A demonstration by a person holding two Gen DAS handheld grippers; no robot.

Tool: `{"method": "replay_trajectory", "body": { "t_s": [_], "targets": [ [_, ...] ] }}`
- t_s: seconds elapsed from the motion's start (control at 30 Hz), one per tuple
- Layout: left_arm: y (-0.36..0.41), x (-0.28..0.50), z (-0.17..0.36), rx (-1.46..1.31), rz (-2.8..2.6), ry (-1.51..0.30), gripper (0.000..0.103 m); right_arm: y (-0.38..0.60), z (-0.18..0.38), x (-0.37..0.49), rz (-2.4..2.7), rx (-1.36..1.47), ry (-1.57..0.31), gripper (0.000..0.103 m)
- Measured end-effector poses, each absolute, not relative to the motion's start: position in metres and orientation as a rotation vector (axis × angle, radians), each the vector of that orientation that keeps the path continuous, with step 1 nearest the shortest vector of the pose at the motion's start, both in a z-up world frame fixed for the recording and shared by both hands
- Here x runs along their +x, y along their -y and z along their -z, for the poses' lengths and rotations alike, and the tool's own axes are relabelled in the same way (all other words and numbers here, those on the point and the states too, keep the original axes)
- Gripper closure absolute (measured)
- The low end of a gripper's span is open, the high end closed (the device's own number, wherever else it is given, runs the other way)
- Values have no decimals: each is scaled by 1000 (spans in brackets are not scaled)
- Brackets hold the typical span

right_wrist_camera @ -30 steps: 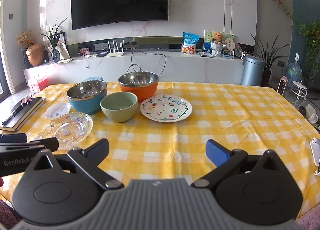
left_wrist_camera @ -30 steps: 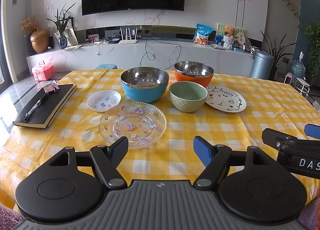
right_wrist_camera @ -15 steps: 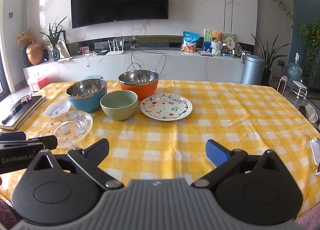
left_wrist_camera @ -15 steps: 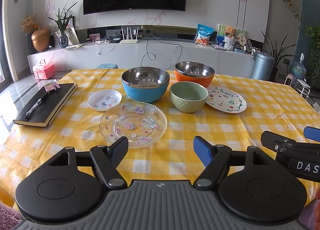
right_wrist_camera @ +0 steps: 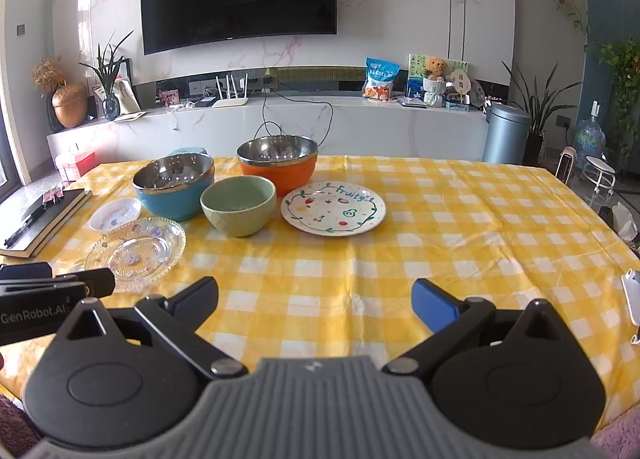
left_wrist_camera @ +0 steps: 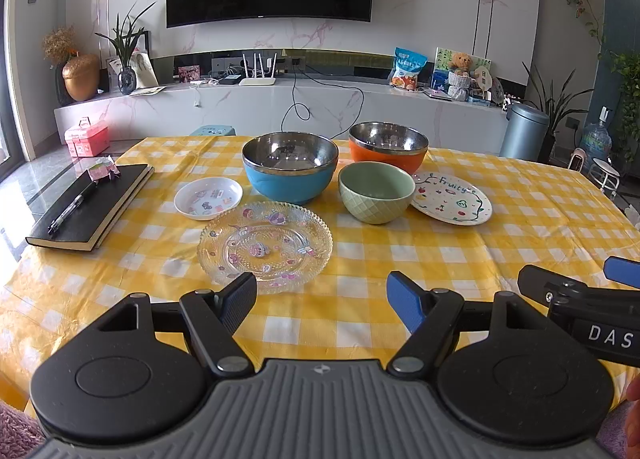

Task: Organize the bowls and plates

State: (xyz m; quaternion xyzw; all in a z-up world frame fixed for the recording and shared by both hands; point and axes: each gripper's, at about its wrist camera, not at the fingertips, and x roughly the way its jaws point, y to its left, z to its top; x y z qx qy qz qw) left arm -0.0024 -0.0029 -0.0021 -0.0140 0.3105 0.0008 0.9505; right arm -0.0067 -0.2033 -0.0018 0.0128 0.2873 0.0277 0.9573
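Note:
On the yellow checked table stand a blue steel-lined bowl [left_wrist_camera: 289, 170], an orange steel-lined bowl [left_wrist_camera: 387, 150], a green bowl [left_wrist_camera: 376, 197], a clear glass plate [left_wrist_camera: 265, 245], a small white dish [left_wrist_camera: 208, 197] and a white "Fruity" plate [left_wrist_camera: 452, 203]. My left gripper [left_wrist_camera: 322, 301] is open and empty, just short of the glass plate. My right gripper [right_wrist_camera: 316, 301] is open and empty over bare cloth, in front of the Fruity plate [right_wrist_camera: 333, 208] and green bowl [right_wrist_camera: 238, 205]. Each gripper shows at the edge of the other's view.
A black notebook [left_wrist_camera: 94, 207] with a pen lies at the table's left edge. A white object [right_wrist_camera: 632, 299] lies at the right edge. Beyond the table stand a TV counter and a grey bin [right_wrist_camera: 506, 133].
Both grippers have crept slightly forward toward the dishes; the dishes have not moved and both jaws stay open.

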Motion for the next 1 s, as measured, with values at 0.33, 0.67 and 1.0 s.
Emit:
{"method": "replay_trajectory", "body": {
  "t_s": [0.33,0.67,1.0],
  "targets": [
    [2,-2,2,-30,-2,-631,16,204,3,-6,-56,29,-593,2],
    [3,-3,2,-31,0,-630,16,203,4,-5,-55,29,-600,2],
    [4,-4,2,-32,0,-631,16,202,5,-2,-56,30,-609,2]
  ]
}}
